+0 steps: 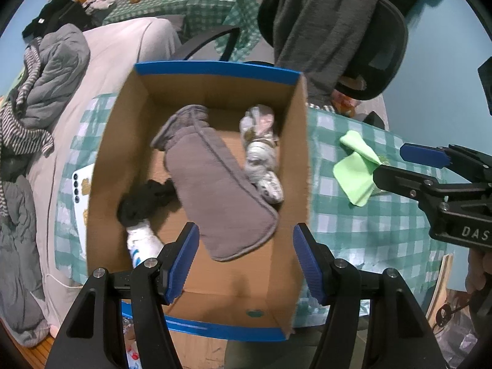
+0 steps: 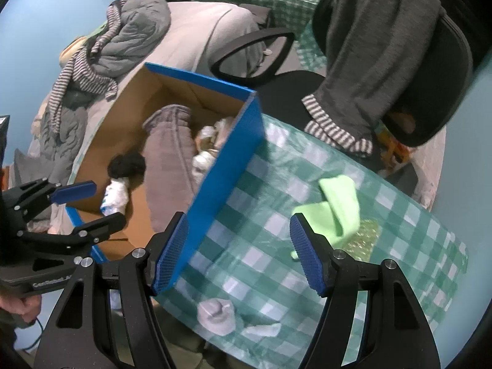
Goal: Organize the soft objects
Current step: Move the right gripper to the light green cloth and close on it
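The left gripper [image 1: 243, 264] hangs over the open brown cardboard box with blue outer sides [image 1: 295, 160], its blue-padded fingers spread wide with nothing between them. Directly below it in the box lies a long grey-brown quilted cloth [image 1: 215, 190], set diagonally across the floor of the box; a rolled white patterned cloth [image 1: 261, 156] lies along its right side, touching it, and a black fuzzy bundle [image 1: 141, 203] with a white sock-like piece [image 1: 144, 240] sits at its left, near the left wall. The right gripper [image 2: 238, 252] hovers over the green-and-white checked tablecloth [image 2: 276, 246] just outside the box's blue right wall, fingers likewise wide apart and empty; its left pad [image 2: 170, 253] is close beside that wall. Ahead of its right finger a folded light-green cloth [image 2: 335, 209] lies on the tablecloth, partly over a glittery gold patch [image 2: 366, 230]. Nearer the table's front edge sits a small pale grey bundled sock [image 2: 216, 315]. Behind the table stands a black office chair [image 2: 436, 86] draped with a dark grey towel [image 2: 369, 46], and a heap of grey bedding [image 2: 135, 30] lies on the bed beyond the box.
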